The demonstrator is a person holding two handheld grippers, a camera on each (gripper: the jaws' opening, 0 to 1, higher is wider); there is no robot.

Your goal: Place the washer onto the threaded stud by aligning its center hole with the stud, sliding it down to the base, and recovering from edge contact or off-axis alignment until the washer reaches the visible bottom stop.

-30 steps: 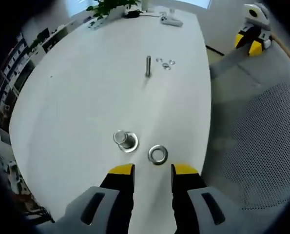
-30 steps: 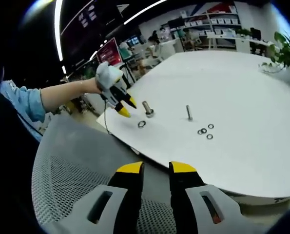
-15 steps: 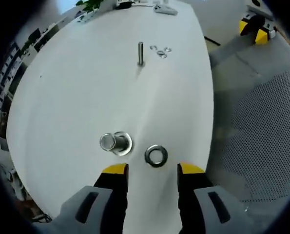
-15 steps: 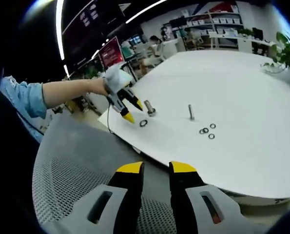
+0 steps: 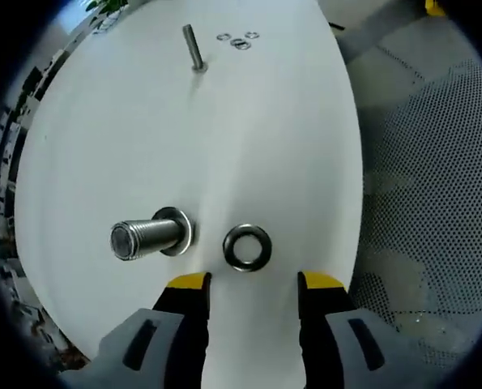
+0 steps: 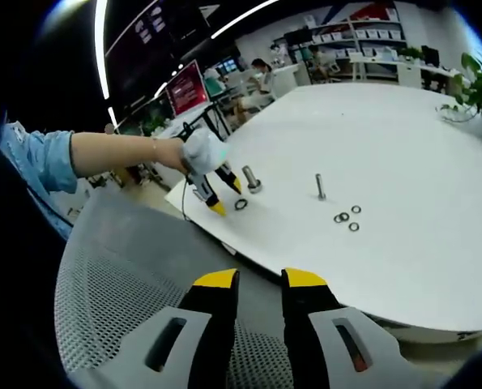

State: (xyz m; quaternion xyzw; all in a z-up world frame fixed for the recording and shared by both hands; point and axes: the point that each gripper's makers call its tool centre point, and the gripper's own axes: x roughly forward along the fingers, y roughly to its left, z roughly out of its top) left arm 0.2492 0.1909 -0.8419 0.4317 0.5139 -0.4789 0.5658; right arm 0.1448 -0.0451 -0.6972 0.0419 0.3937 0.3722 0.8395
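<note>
On the white table (image 5: 103, 146), the washer (image 5: 248, 246) lies flat beside the stud (image 5: 147, 236). The left gripper (image 5: 253, 282), jaws spread, has closed in to straddle it, so the pickup looks imminent; the right gripper (image 6: 259, 280), jaws slightly parted and empty, hangs back.

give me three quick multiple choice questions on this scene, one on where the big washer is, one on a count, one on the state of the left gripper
1. Where does the large washer lie?
A. on the table beside the threaded stud
B. seated on the stud
C. on the mesh chair

2. How many small washers lie near the thin bolt?
A. one
B. three
C. six

3. How does the left gripper stand?
A. shut on the washer
B. open, just short of the washer
C. shut on the stud

Answers:
1. A, the washer lies flat on the white table, apart from the stud.
2. B, three small rings sit together.
3. B, the yellow-tipped jaws are apart with nothing between them.
</note>
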